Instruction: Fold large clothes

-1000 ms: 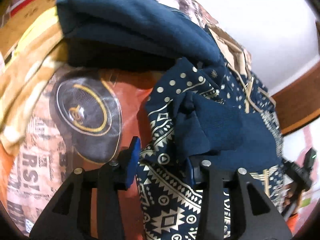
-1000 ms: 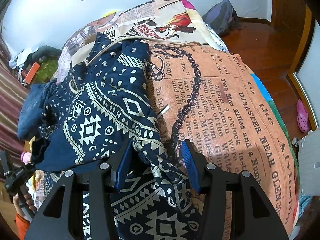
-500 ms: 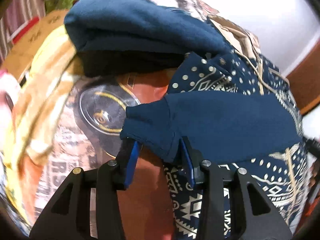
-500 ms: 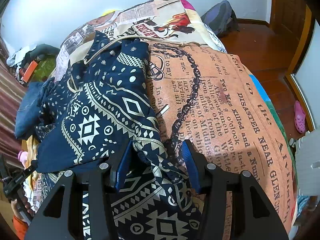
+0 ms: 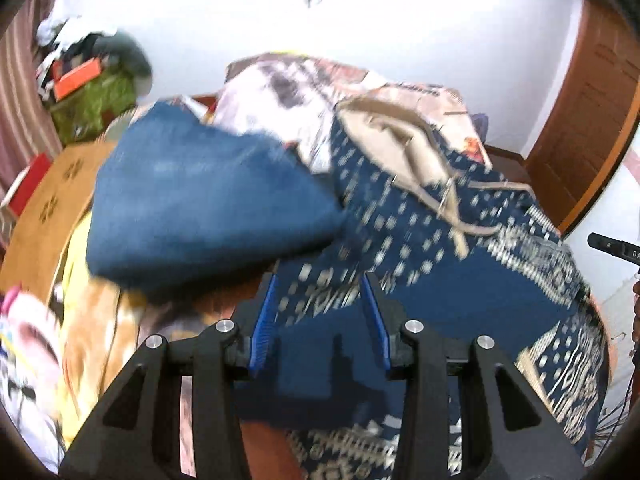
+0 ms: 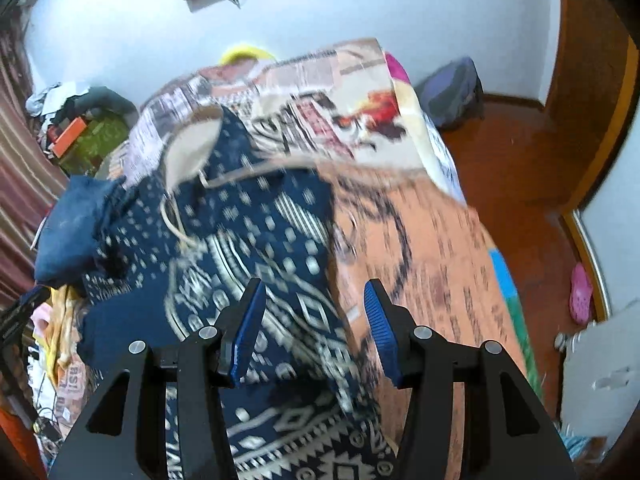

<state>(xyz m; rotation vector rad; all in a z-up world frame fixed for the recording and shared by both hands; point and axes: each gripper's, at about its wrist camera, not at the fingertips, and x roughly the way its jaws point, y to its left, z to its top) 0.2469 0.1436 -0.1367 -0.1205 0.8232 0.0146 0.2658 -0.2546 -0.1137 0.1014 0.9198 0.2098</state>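
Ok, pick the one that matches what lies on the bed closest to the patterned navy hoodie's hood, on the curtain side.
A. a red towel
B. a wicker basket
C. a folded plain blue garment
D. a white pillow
C: a folded plain blue garment sits right beside the cream-lined hood of the patterned navy hoodie on the printed bedspread, toward the striped curtain.

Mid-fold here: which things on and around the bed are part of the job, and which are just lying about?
Job: patterned hoodie; left gripper; right gripper.
Lying about: plain blue garment; bedspread; backpack; pink shoe.
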